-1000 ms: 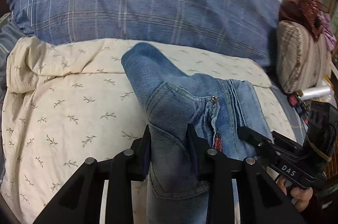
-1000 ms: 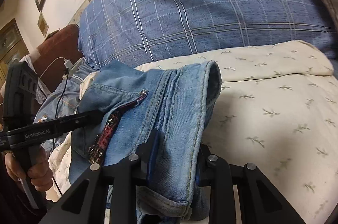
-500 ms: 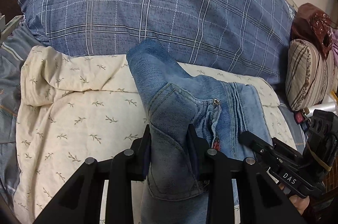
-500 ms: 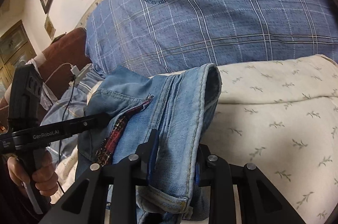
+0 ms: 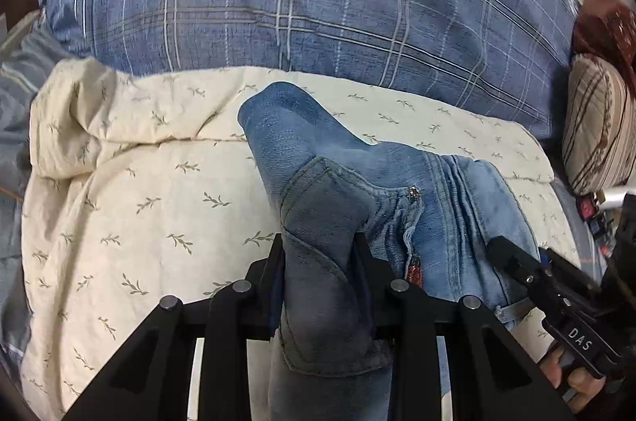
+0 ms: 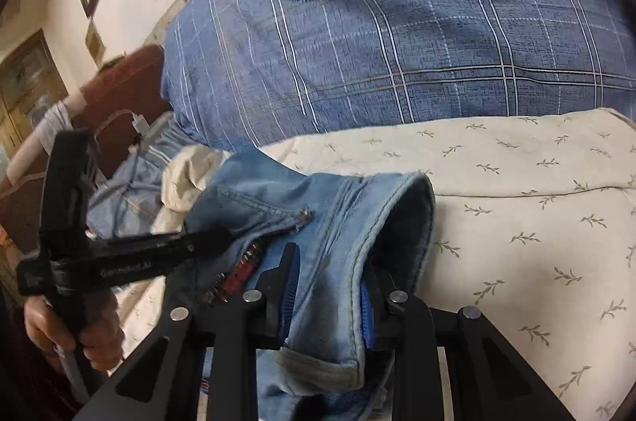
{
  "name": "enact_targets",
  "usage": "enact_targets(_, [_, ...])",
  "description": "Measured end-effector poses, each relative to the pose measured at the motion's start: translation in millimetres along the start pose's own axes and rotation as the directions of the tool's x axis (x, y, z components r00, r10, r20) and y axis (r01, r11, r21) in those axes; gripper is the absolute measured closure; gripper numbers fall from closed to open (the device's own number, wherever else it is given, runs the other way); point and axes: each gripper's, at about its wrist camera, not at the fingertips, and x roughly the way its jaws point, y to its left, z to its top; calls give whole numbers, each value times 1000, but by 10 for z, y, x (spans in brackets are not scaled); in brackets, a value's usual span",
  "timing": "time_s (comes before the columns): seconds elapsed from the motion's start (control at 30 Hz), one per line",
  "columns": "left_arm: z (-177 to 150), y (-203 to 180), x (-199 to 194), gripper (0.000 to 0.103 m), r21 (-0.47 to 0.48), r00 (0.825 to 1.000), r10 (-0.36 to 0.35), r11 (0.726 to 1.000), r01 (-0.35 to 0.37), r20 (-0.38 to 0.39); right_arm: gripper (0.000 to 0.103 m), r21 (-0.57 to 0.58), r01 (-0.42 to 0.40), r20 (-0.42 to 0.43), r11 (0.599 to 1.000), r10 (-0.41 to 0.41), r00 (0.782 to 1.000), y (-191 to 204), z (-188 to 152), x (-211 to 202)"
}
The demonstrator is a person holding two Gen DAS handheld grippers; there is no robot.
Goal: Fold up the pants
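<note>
Both the left gripper (image 5: 320, 254) and right gripper (image 6: 328, 274) pinch the waistband of the faded blue denim pants (image 5: 357, 190), raised above the cream leaf-print quilt (image 5: 131, 190), so the step looks like carrying 1 fold over; next, lower both evenly.

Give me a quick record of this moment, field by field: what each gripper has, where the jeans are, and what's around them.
garment: blue jeans, bunched, zipper visible
left gripper: shut on a dark denim fold
right gripper: shut on the lighter denim edge
surface: cream leaf-print bedspread
behind: large blue plaid pillow with a round crest
side item: striped cushion at the far right of the left view
fold state: not yet laid flat
</note>
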Motion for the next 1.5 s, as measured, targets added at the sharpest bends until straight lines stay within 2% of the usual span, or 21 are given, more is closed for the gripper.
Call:
enact_targets(0.07, [0,42,33,70,-6,1000,-2,1000,2,-9,75,19,3,-4,1000,-3,1000,-57,1,28])
enact_targets(0.17, [-7,82,102,67,-10,1000,13,1000,-13,-18,75,8,56,-33,998,-55,998,-117,-1,102])
enact_targets(0.3, [-26,147,185,56,-15,1000,16,1000,-16,-25,75,26,87,-119,996,-84,989,-237,-70,294])
enact_targets(0.4, [-51,193,249,46,-14,999,35,999,-36,-34,75,33,84,-128,996,-79,989,-257,-48,305])
enact_targets(0.43, [-53,219,245,46,-25,999,29,999,-30,-37,75,40,77,-127,996,-72,989,-262,-44,290])
enact_targets(0.53, [-17,253,140,46,-42,999,29,999,-31,-28,75,54,39,-81,998,-35,996,-240,6,159])
enact_targets(0.63, [27,254,-65,47,-39,999,41,998,-41,14,72,16,44,41,999,-45,998,-152,116,-98])
enact_targets(0.7, [95,243,-226,45,-37,998,27,999,-25,52,72,13,-8,118,1000,7,993,-112,195,-278])
enact_targets(0.77, [204,219,-334,39,-31,996,22,999,-20,89,73,-14,-48,145,999,49,988,-39,293,-342])
enact_targets(0.87, [390,154,-301,36,7,993,58,998,-59,105,73,-3,-105,116,995,104,988,18,432,-253])
enact_targets(0.93, [491,122,-167,36,25,993,78,996,-80,90,73,24,-138,57,990,137,989,22,479,-87])
enact_targets(1.07, [524,109,152,36,37,991,128,991,-129,30,73,51,-82,-30,995,84,996,-68,407,221])
enact_targets(1.2, [401,126,444,36,43,984,171,985,-170,-40,73,148,-43,-137,988,63,988,-345,258,538])
enact_targets(1.3, [370,251,522,21,-6,984,172,985,-172,-47,73,171,-44,-154,984,71,985,-449,207,641])
enact_targets(1.4, [373,303,423,23,-42,988,146,988,-148,-59,73,166,-26,-158,986,52,986,-418,201,596])
enact_targets(1.5, [296,216,143,23,8,985,171,985,-171,4,73,162,-53,-123,985,73,990,-352,186,387])
